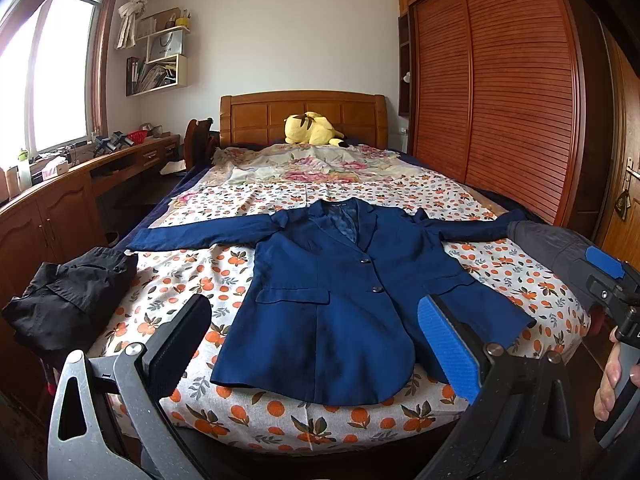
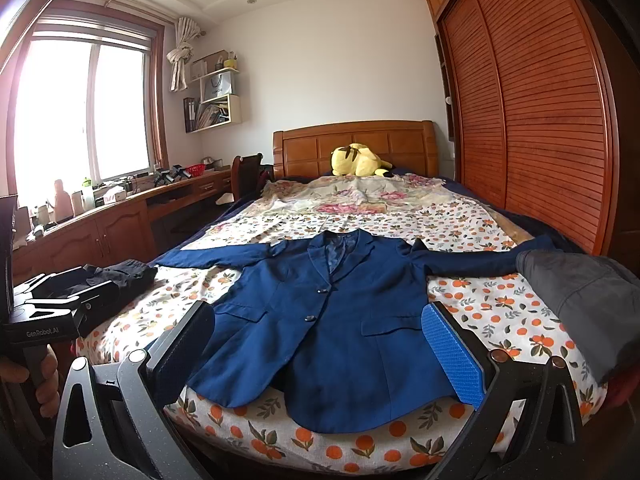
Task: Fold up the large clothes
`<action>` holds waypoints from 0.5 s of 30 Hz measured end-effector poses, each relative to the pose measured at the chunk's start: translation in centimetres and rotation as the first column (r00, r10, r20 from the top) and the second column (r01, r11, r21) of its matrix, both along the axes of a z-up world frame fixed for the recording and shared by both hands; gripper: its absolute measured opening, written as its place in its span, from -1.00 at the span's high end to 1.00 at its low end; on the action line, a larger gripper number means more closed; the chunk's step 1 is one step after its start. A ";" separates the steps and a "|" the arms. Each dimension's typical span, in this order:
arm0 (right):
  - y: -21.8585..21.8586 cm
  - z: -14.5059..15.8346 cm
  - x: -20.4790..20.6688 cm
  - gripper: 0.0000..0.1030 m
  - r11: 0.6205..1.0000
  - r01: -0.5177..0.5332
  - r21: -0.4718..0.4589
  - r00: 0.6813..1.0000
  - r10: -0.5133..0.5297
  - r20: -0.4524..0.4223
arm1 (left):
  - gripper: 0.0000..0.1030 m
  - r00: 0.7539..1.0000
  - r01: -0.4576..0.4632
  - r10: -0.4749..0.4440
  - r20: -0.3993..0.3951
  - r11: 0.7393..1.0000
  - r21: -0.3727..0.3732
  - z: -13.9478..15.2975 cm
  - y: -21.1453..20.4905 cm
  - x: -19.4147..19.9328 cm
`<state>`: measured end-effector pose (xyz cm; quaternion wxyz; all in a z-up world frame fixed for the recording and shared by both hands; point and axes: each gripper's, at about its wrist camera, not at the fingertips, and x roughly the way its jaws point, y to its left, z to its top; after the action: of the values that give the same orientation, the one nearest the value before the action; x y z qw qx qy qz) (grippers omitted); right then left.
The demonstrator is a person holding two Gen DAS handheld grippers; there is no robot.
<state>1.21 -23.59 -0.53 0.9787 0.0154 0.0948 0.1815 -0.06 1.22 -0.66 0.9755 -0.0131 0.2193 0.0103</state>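
Beyond both open jaws, the blazer [image 1: 332,280] lies flat.

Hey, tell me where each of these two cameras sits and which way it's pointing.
Left wrist view: on the left claw at the foot of the bed, looking up it at the spread blue jacket; its open fingers show, plus the right claw and hand.
Right wrist view: on the right claw, slightly further right, facing the same way; its open fingers show, plus the left claw and hand.
Shared: jacket, black clothes, grey garment, yellow plush toy, headboard, wardrobe.
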 end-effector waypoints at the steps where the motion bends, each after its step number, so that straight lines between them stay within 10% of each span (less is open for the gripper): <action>1: 0.0 0.0 0.0 -1.00 1.000 0.000 -0.001 1.000 0.000 0.000 | -1.00 1.000 -0.001 0.001 0.001 1.000 0.000 0.0 0.1 0.0; 15: 0.0 0.1 -0.1 -1.00 1.000 0.001 0.001 1.000 -0.001 -0.003 | -1.00 1.000 -0.001 0.001 -0.001 1.000 0.000 0.1 -0.1 0.1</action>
<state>1.11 -23.62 -0.45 0.9787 0.0163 0.0960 0.1809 0.02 1.13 -0.59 0.9754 -0.0130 0.2198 0.0109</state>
